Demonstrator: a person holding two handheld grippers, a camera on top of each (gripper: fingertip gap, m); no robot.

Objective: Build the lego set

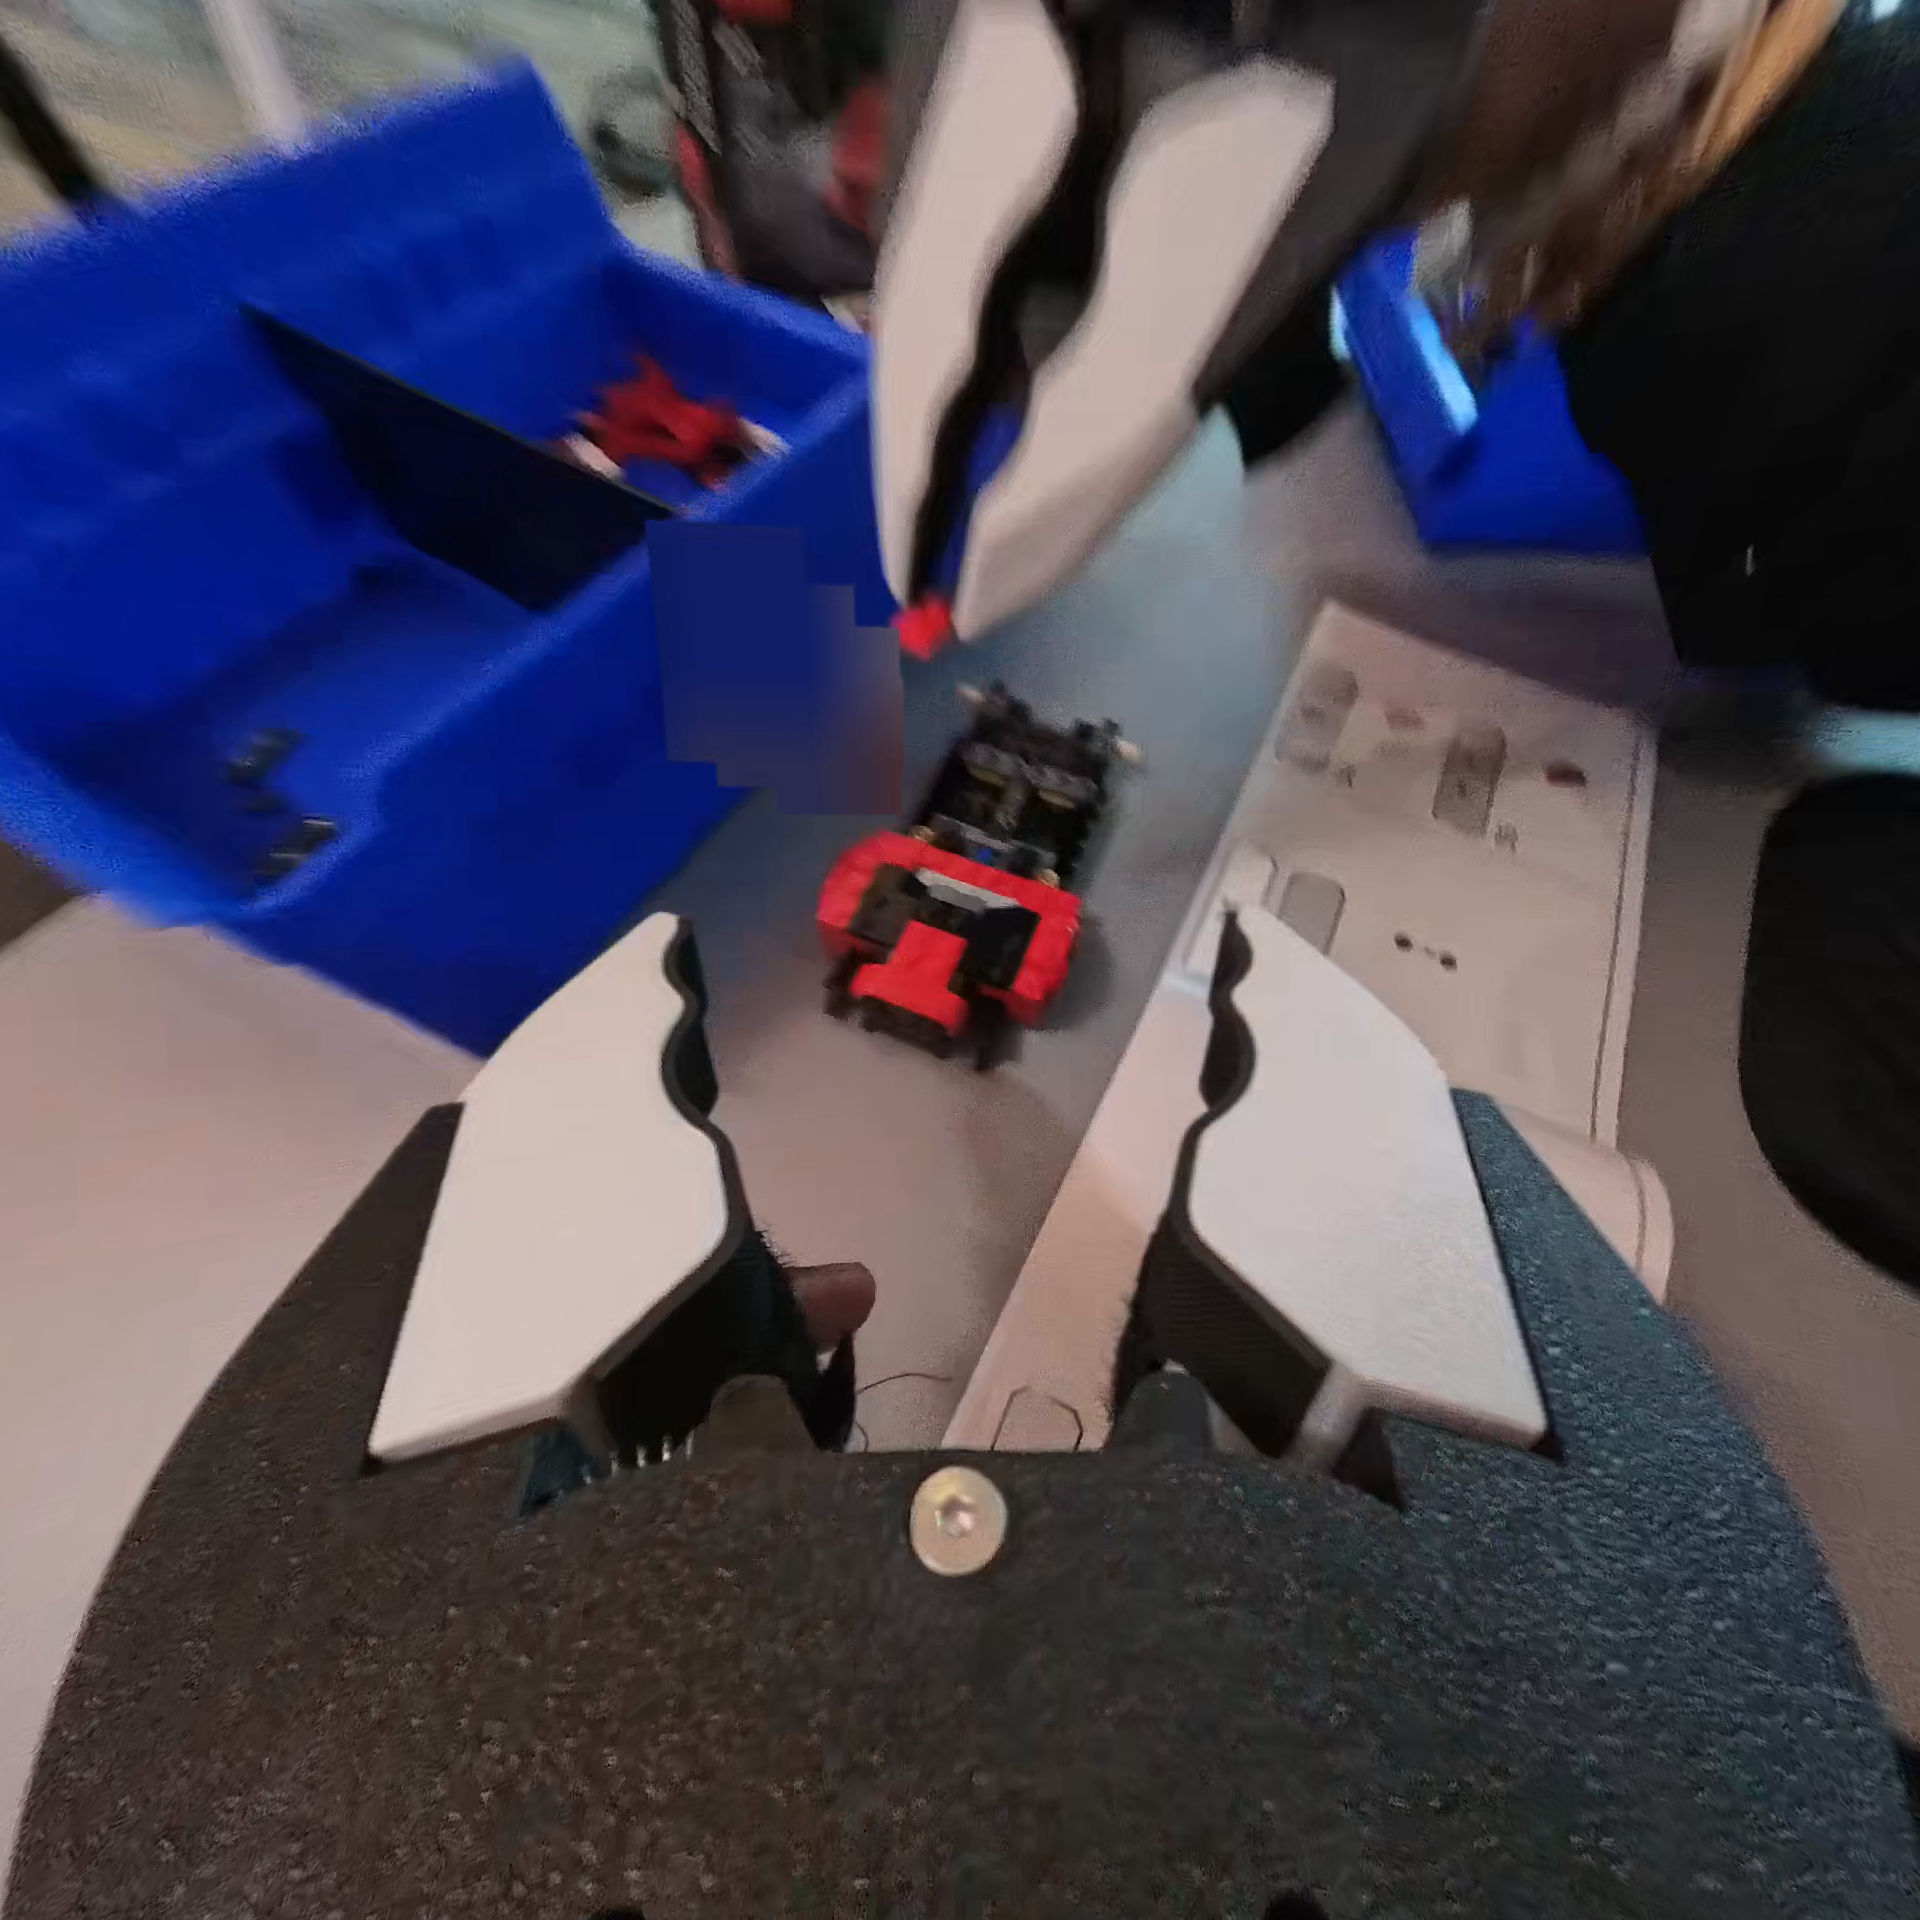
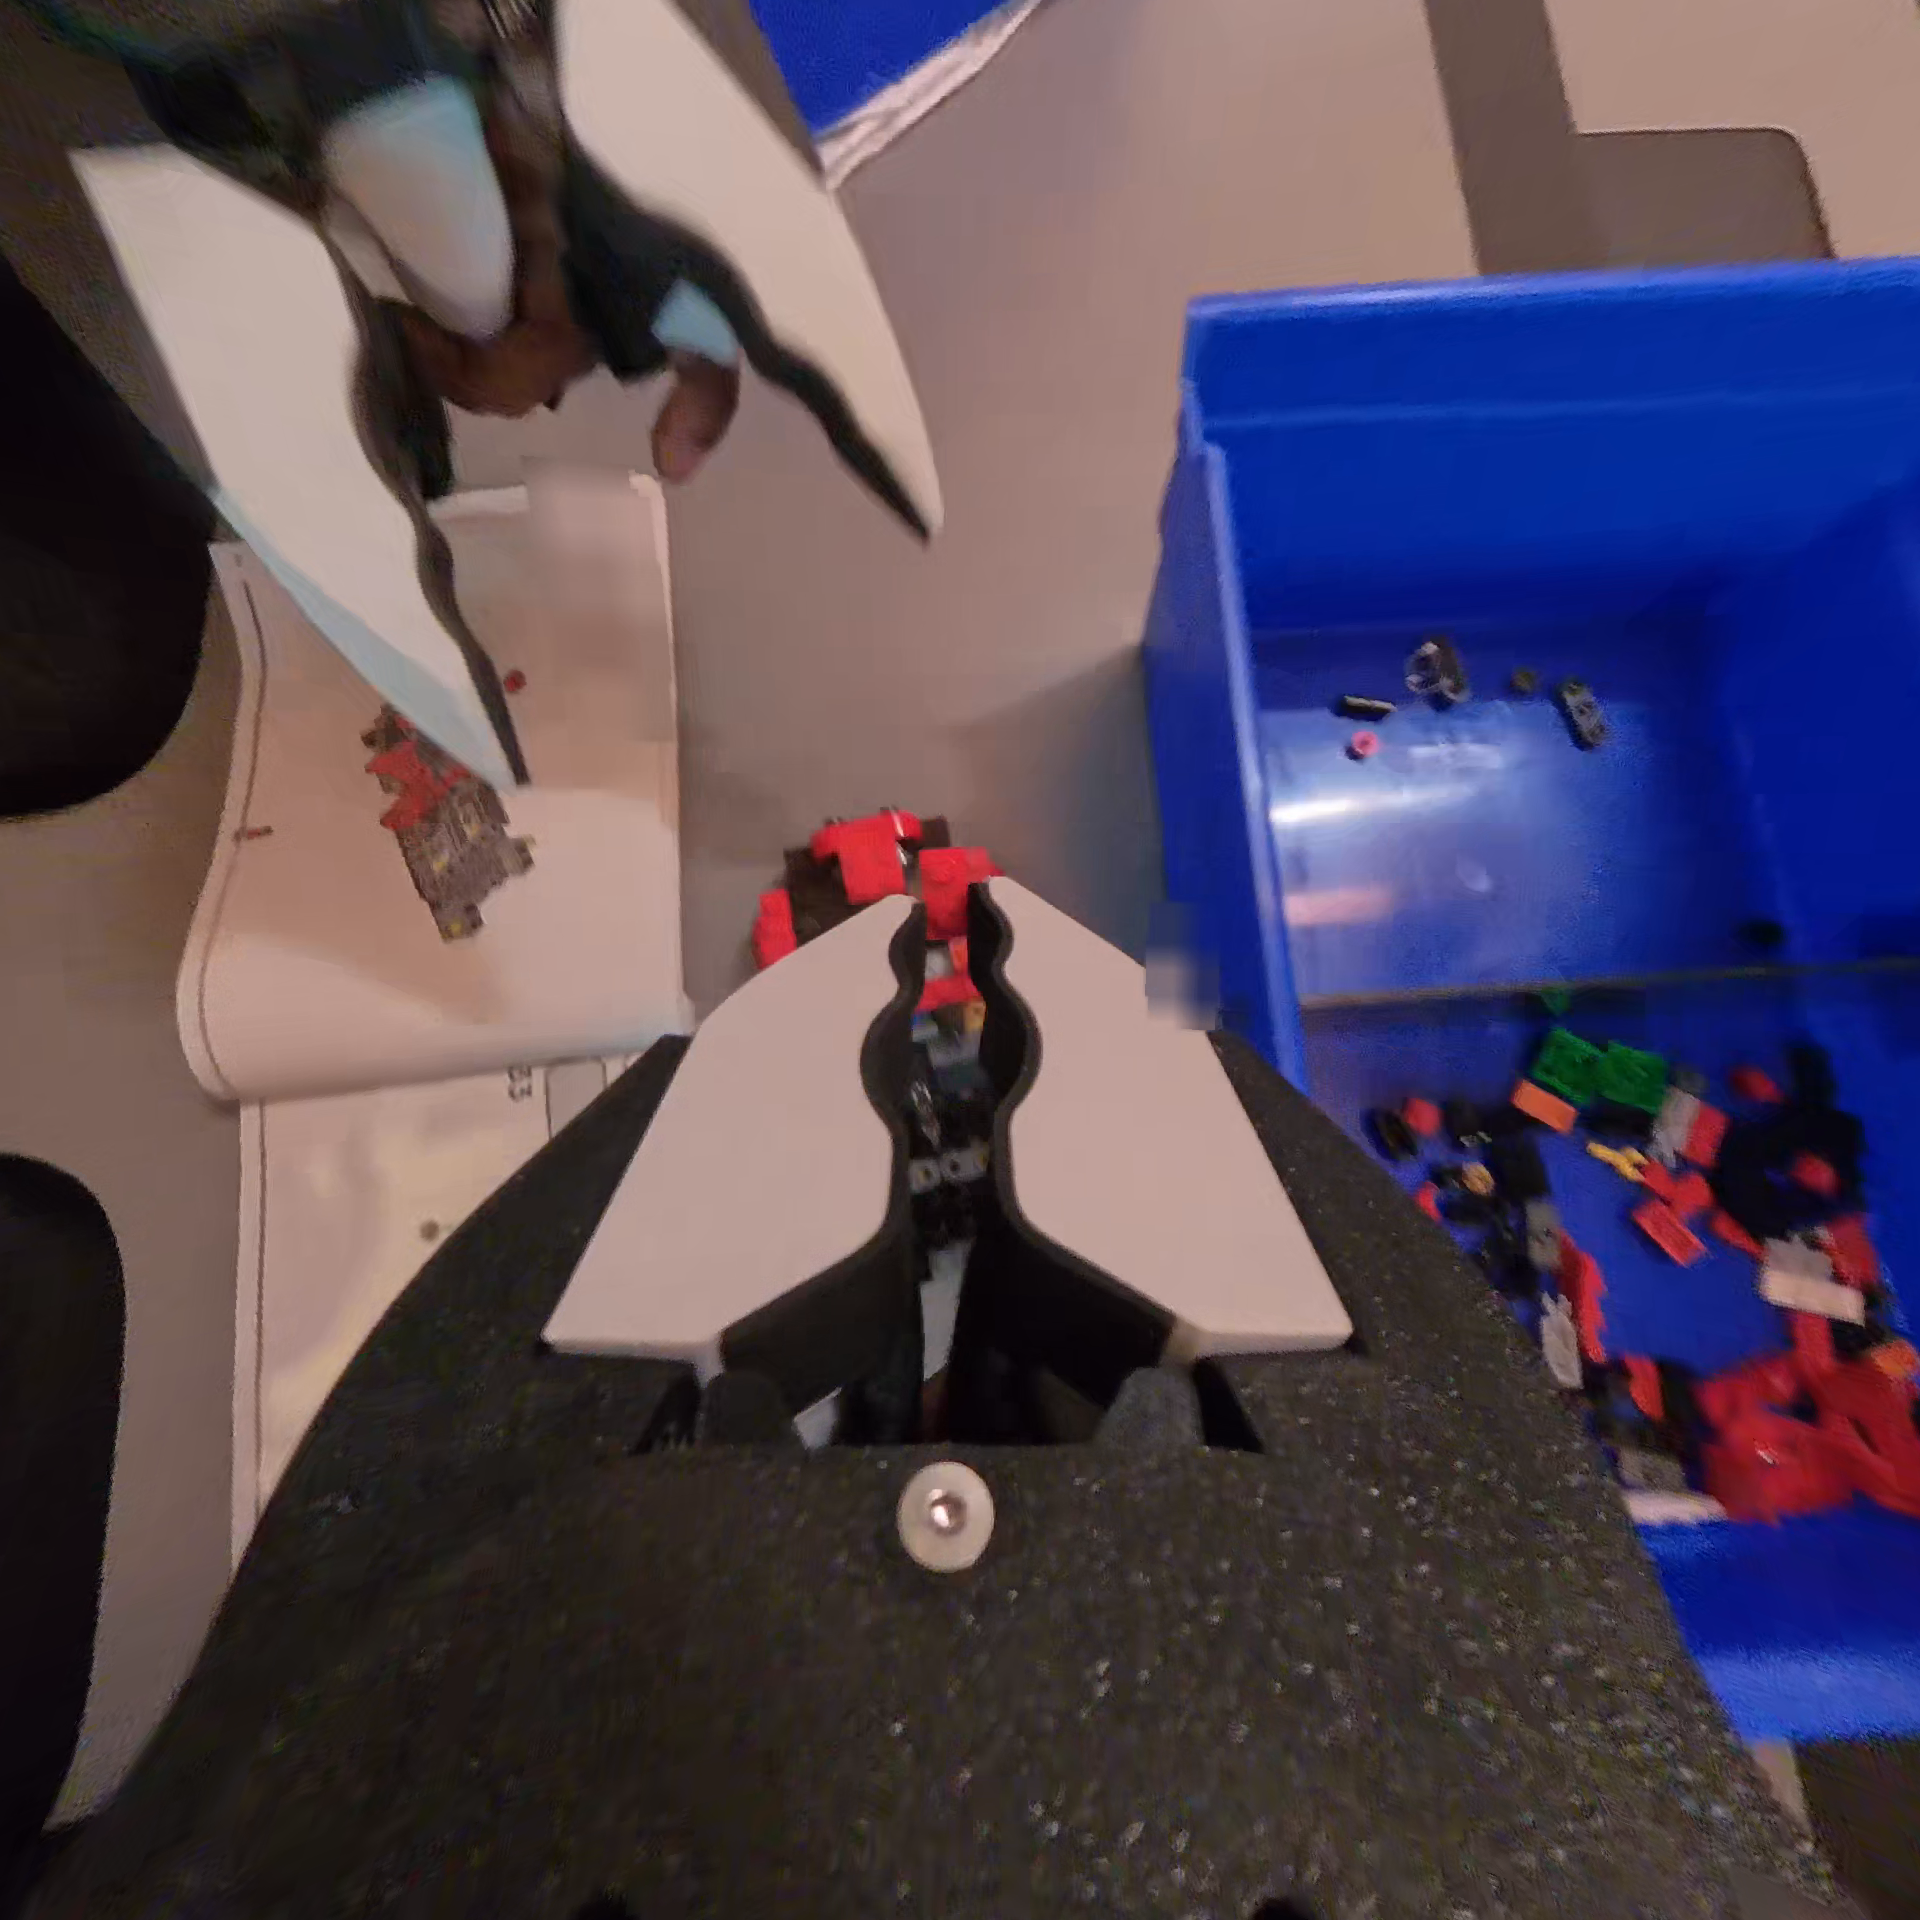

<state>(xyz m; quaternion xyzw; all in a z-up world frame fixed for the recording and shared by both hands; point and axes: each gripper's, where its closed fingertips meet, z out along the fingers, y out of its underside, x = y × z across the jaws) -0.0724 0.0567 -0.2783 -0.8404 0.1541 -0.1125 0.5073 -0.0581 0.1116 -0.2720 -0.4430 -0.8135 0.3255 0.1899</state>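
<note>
Counted: one part-built red-and-black brick car (image 1: 951, 914), two blue plastic bins (image 1: 343, 582) (second (image 1: 1496, 436) blurred), one white paper instruction booklet (image 1: 1455, 831).

Pale tabletop (image 2: 1039, 416), a grey post (image 2: 1496, 125) rising behind it.

Right tongs (image 2: 943, 902) hide most of the lego car (image 2: 862, 873). Loose bricks (image 2: 1714, 1299) in the blue bin (image 2: 1205, 727) right of them are too blurred to sort. Booklet (image 2: 343, 935) is cut by left tongs (image 2: 717, 655).

Both grippers (image 1: 956, 940): white jaws w/ wavy blk pads, blk textured body, silver screw (image 1: 958, 1521).
</note>
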